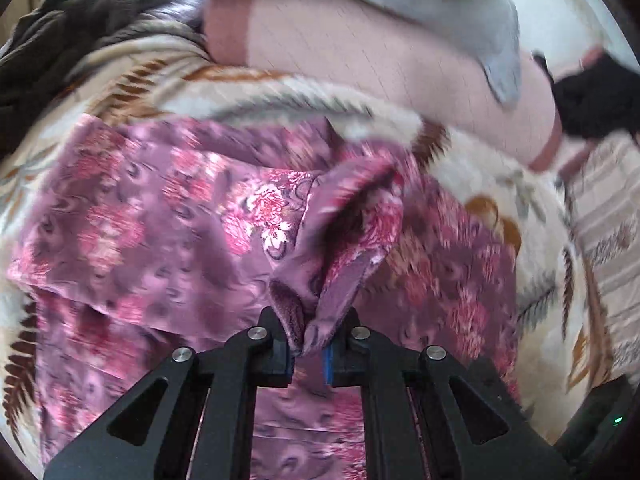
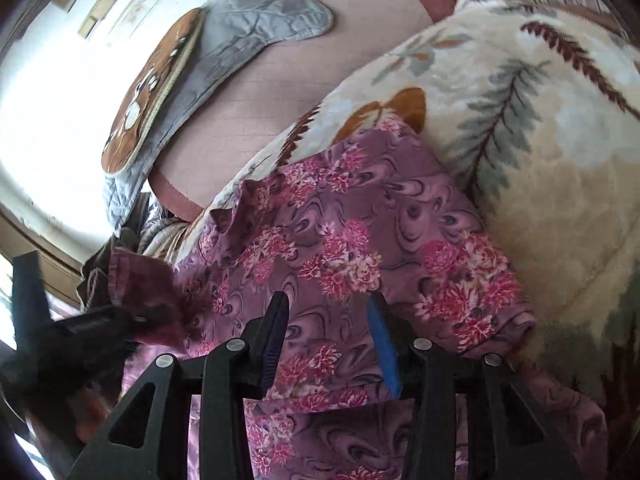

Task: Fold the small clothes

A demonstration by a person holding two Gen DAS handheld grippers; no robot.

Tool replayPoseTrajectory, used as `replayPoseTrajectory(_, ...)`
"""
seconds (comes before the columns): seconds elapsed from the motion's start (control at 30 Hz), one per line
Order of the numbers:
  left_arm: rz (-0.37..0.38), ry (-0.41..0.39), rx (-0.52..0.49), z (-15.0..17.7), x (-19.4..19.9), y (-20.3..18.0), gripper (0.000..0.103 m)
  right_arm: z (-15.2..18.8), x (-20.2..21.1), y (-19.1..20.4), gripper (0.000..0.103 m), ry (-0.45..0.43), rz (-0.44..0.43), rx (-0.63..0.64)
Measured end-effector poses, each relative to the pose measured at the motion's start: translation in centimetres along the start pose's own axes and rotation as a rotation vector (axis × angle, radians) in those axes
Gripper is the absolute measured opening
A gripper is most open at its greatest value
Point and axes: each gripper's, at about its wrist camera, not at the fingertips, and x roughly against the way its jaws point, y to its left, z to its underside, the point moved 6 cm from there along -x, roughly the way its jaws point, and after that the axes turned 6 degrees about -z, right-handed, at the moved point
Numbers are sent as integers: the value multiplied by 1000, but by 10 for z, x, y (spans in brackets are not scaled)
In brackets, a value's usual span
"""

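Jaws first: our left gripper (image 1: 311, 350) is pressed together on a bunched edge of the purple floral garment (image 1: 168, 216), the cloth rising out of the pinch in a ridge that runs away from the camera; our right gripper (image 2: 326, 344) stands part spread, nothing between the jaws, garment lying flat right under them. We can't say the right pads touch the cloth, they look just above it. Garment sits on the leaf-print fleece blanket (image 2: 532, 128) over the bed, with a pink sheet (image 2: 288, 80) and a grey quilted pad (image 2: 260, 20) beyond it. In the right wrist view the left gripper shows as a dark blur at lower left, holding its cloth edge well to the left of our right jaws. Left view is motion-smeared, so fine detail of the far hem is unreadable. Key relation as we read it: the garment's long axis runs roughly left to right across both views, the held edge is at the left end, and the free rounded end lies to the right of the right jaws, nearer the right hand. Our judgement: the fold is mid-way, one edge lifted, opposite side still flat. Next move likely needs the right hand to take the near edge level with the left pinch so both carry the fold line straight; risk is a skewed fold if only the left pulls.
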Motion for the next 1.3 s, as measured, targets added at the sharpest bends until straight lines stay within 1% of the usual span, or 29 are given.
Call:
replayPoseTrajectory(0.07, -11, 35, -42, 9, -9, -10, 14, 1, -1, 0, 44, 5, 5, 5)
replayPoseTrajectory(0.1, -6, 45, -60, 14, -11, -13, 15, 1, -2, 0, 44, 7, 7, 9)
replayPoseTrajectory(0.13, -7, 44, -72, 17, -11, -14, 19, 1, -3, 0, 44, 9, 9, 12)
replayPoseTrajectory(0.17, 6, 43, -89, 20, -9, -14, 27, 1, -3, 0, 44, 9, 11, 13)
replayPoseTrajectory(0.23, 44, 50, -102, 24, 0, -8, 34, 1, -3, 0, 44, 9, 12, 15)
replayPoseTrajectory(0.3, 113, 46, -68, 28, 16, 10, 37, -1, 0, 3, 46, -8, 3, 21)
replayPoseTrajectory(0.33, 145, 32, -35, 30, 26, 28, 47, -2, 4, 6, 46, -27, -10, 25)
replayPoseTrajectory(0.37, 155, 18, -11, 32, 31, 41, 55, -3, 7, 12, 47, -48, -35, 36)
replayPoseTrajectory(0.4, 158, 5, 16, 34, 35, 57, 56, -3, 9, 18, 47, -57, -59, 51)
replayPoseTrajectory(0.43, 155, -7, 56, 36, 38, 82, 56, -2, 10, 28, 51, -60, -92, 83)
replayPoseTrajectory(0.47, 153, -8, 84, 36, 37, 97, 56, 1, 9, 36, 59, -54, -113, 112)
replayPoseTrajectory(0.53, 149, -1, 142, 36, 32, 128, 56, 11, -3, 53, 66, -7, -155, 169)
replayPoseTrajectory(0.57, 140, 8, 175, 36, 27, 144, 56, 13, -9, 58, 66, 15, -165, 169)
replayPoseTrajectory(0.63, 156, 26, 230, 36, 18, 163, 56, 14, -26, 68, 66, 42, -189, 159)
replayPoseTrajectory(0.7, 206, 47, 272, 39, 9, 171, 56, 14, -46, 80, 66, 71, -171, 180)
replayPoseTrajectory(0.77, 235, 37, 281, 41, 7, 173, 56, 16, -66, 89, 65, 121, -146, 196)
replayPoseTrajectory(0.8, 245, 25, 278, 40, 7, 174, 56, 19, -75, 93, 62, 154, -128, 211)
replayPoseTrajectory(0.83, 260, 14, 275, 42, 7, 174, 56, 21, -80, 95, 41, 168, -104, 233)
replayPoseTrajectory(0.87, 273, 9, 277, 42, 6, 175, 56, 22, -84, 100, 5, 197, -95, 263)
replayPoseTrajectory(0.9, 287, 7, 284, 41, 6, 176, 56, 24, -83, 102, 6, 204, -100, 273)
replayPoseTrajectory(1.0, 336, 27, 332, 39, 6, 184, 56, 8, -52, 108, 6, 113, -149, 274)
replayPoseTrajectory(1.07, 362, 42, 359, 37, 6, 187, 56, -4, -32, 103, 6, 61, -147, 249)
replayPoseTrajectory(1.13, 383, 52, 386, 37, 4, 190, 56, -17, -16, 93, 6, 31, -149, 209)
replayPoseTrajectory(1.2, 389, 59, 398, 35, 3, 190, 56, -27, -4, 80, 6, 9, -125, 188)
replayPoseTrajectory(1.27, 392, 61, 414, 35, 4, 193, 56, -36, 9, 63, 6, -22, -76, 178)
replayPoseTrajectory(1.3, 392, 62, 421, 35, 4, 194, 56, -40, 13, 55, 6, -32, -67, 157)
